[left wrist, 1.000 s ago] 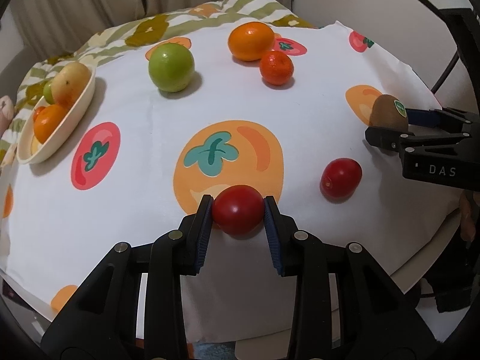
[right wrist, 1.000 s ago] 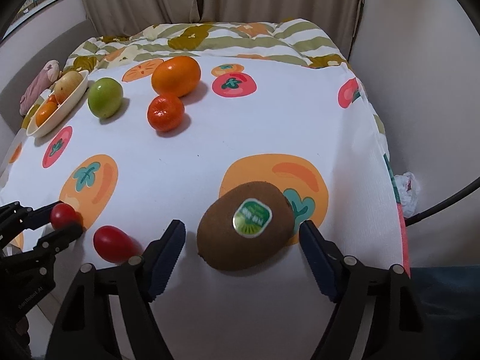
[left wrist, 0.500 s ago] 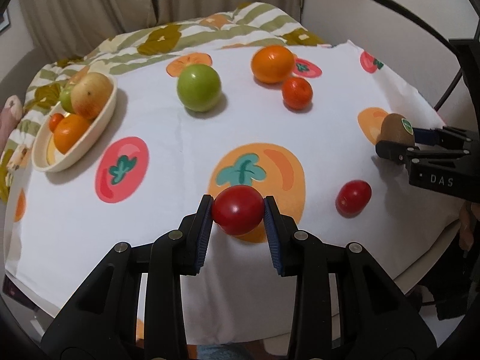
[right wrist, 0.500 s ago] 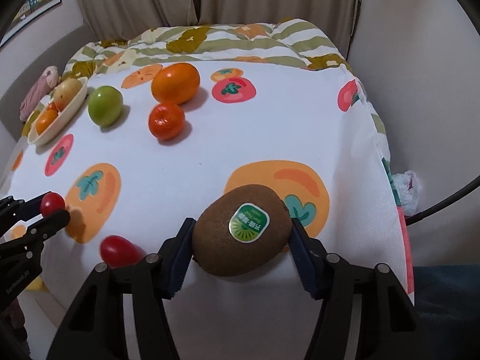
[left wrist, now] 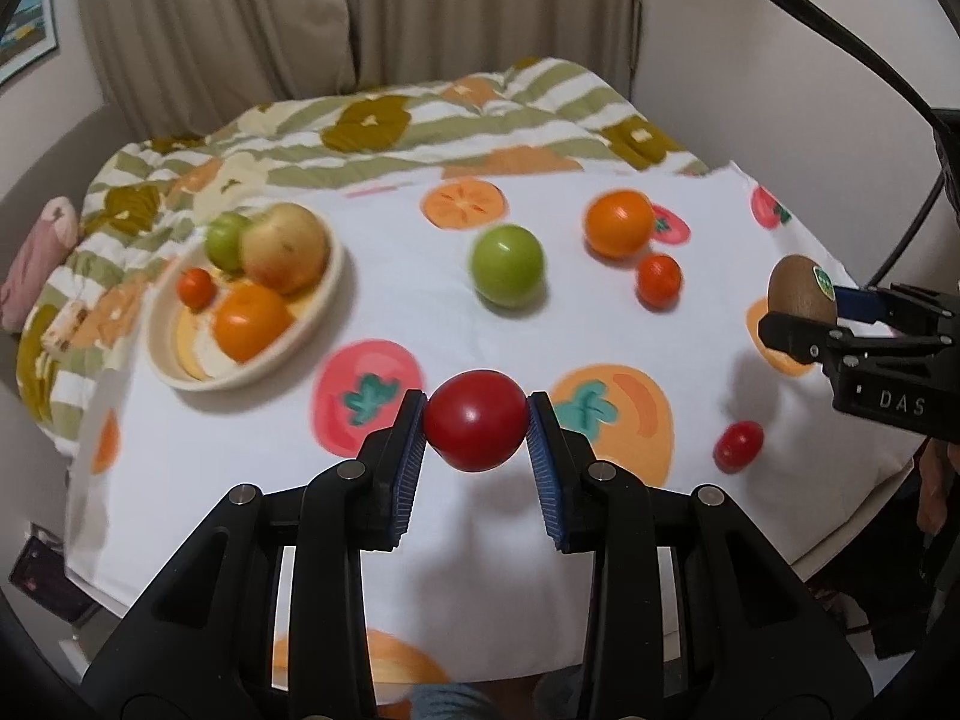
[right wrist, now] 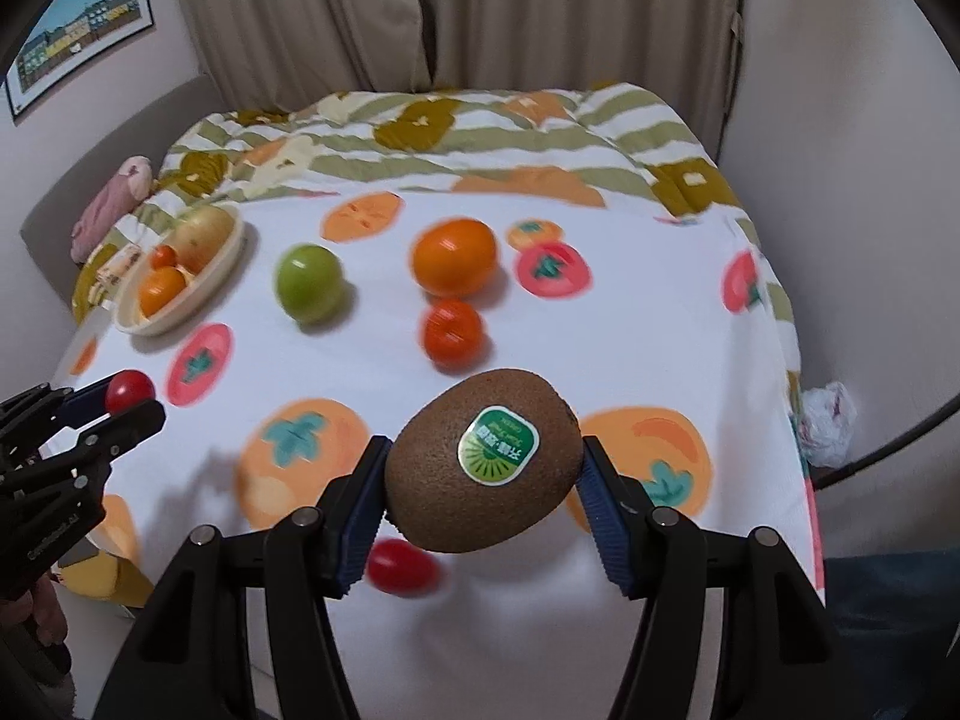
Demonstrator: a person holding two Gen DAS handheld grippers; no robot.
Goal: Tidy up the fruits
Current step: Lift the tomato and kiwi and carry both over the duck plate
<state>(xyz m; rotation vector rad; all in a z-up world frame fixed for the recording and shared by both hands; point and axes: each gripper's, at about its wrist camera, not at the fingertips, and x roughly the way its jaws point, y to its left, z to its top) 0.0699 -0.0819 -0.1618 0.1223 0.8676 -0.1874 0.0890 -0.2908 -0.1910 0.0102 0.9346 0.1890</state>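
My left gripper (left wrist: 477,429) is shut on a red tomato (left wrist: 475,427) and holds it above the cloth. My right gripper (right wrist: 483,471) is shut on a brown kiwi (right wrist: 480,459) with a green sticker, also held in the air; it also shows in the left wrist view (left wrist: 801,294). A cream bowl (left wrist: 327,300) at the left holds an apple, an orange, a small tomato and a green fruit. Loose on the cloth lie a green apple (left wrist: 507,264), a large orange (left wrist: 618,222), a small tangerine (left wrist: 658,279) and a small red tomato (left wrist: 738,446).
The fruit-print white cloth (left wrist: 420,300) covers the table, with its front edge near both grippers. A striped blanket (left wrist: 420,120) and curtains lie behind. A pink soft toy (left wrist: 36,258) sits at the far left. A wall stands close on the right.
Both grippers have risen with their fruit. The right gripper shut on the kiwi and lifted it off the cloth. The left gripper has swung so the bowl sits nearer the middle.
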